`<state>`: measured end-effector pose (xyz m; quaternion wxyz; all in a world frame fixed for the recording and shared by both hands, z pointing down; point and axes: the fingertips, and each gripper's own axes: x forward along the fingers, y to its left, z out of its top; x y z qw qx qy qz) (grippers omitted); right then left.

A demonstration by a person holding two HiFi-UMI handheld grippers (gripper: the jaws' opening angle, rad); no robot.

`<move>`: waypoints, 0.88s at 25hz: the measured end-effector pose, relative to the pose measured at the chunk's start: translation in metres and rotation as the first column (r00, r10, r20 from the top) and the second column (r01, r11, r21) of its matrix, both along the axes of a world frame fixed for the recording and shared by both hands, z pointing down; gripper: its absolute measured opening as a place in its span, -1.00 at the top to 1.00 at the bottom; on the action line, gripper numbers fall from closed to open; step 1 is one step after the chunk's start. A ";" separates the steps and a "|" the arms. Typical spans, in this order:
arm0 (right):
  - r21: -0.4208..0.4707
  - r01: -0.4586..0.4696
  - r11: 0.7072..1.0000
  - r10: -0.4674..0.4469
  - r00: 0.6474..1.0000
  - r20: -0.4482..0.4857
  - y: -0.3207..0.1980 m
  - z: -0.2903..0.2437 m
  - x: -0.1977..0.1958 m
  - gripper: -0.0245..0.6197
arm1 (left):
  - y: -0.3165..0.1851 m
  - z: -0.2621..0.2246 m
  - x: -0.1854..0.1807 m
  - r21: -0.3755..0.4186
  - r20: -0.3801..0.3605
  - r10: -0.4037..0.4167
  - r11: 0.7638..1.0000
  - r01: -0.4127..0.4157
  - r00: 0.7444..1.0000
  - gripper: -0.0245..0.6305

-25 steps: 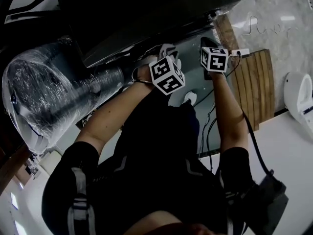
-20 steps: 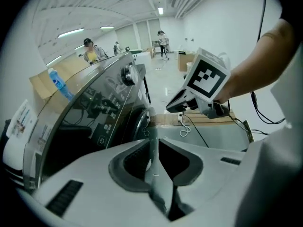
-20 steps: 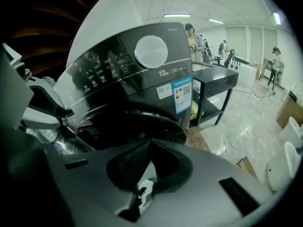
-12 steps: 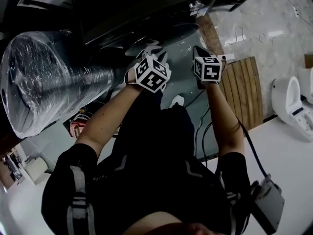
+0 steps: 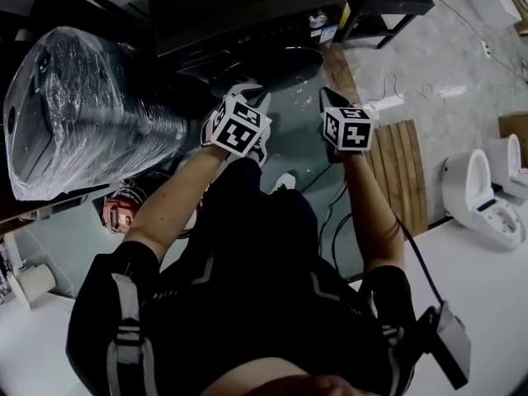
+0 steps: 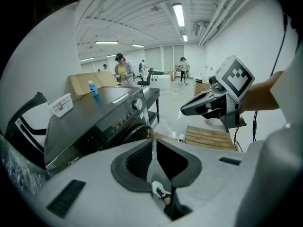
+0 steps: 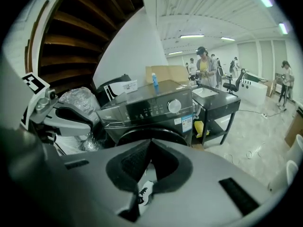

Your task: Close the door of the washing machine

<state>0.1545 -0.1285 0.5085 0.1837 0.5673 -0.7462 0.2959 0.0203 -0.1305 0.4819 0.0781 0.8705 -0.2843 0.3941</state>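
Left gripper point(image 6: 153, 144) is empty, its jaws just closing to a thin gap. Right gripper point(image 7: 150, 142) is clenched on nothing. The washing machine door point(image 7: 163, 133) (looking shut) lies beyond the right jaws' tips.

a pale glossy floor point(image 5: 437, 73) stretches to a far open hall lit by long ceiling strip lights point(image 6: 178, 14). white walls point(image 6: 236, 46) rise at the sides. a slatted wooden platform point(image 5: 400, 172) lies near, a black side table point(image 7: 215, 109) beyond it.
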 end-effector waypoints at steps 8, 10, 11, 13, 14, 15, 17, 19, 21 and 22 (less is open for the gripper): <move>0.153 0.038 0.988 -0.042 0.999 0.024 0.020 -0.094 0.002 0.91 | 0.013 -0.069 -0.020 0.056 -0.125 -0.106 0.992 0.113 0.987 0.91; 0.185 0.049 0.981 -0.057 0.998 0.039 0.022 -0.113 0.001 0.91 | 0.016 -0.085 -0.024 0.068 -0.149 -0.121 0.989 0.133 0.981 0.91; 0.198 0.060 0.978 -0.069 0.997 0.038 0.022 -0.122 -0.001 0.91 | 0.016 -0.093 -0.027 0.078 -0.161 -0.126 0.987 0.140 0.979 0.91; 0.220 0.086 0.972 -0.092 0.996 0.019 0.022 -0.138 -0.005 0.91 | 0.014 -0.109 -0.034 0.098 -0.187 -0.134 0.983 0.154 0.973 0.91; 0.229 0.095 0.969 -0.100 0.995 0.008 0.022 -0.145 -0.007 0.91 | 0.013 -0.116 -0.037 0.102 -0.203 -0.138 0.982 0.161 0.970 0.91; 0.239 0.103 0.966 -0.106 0.994 -0.001 0.021 -0.153 -0.009 0.91 | 0.012 -0.123 -0.039 0.105 -0.217 -0.141 0.980 0.166 0.966 0.91; 0.258 0.109 0.960 -0.111 0.994 -0.007 0.020 -0.168 -0.015 0.91 | 0.010 -0.134 -0.045 0.111 -0.240 -0.142 0.979 0.172 0.960 0.91; 0.276 0.106 0.955 -0.109 0.994 -0.005 0.019 -0.180 -0.024 0.91 | 0.008 -0.142 -0.052 0.117 -0.259 -0.140 0.978 0.175 0.956 0.91; 0.289 0.097 0.952 -0.101 0.995 -0.002 0.020 -0.187 -0.033 0.91 | 0.009 -0.147 -0.062 0.119 -0.275 -0.138 0.977 0.176 0.952 0.91; 0.293 0.091 0.952 -0.096 0.995 0.002 0.021 -0.191 -0.038 0.91 | 0.010 -0.149 -0.067 0.120 -0.280 -0.136 0.977 0.175 0.950 0.91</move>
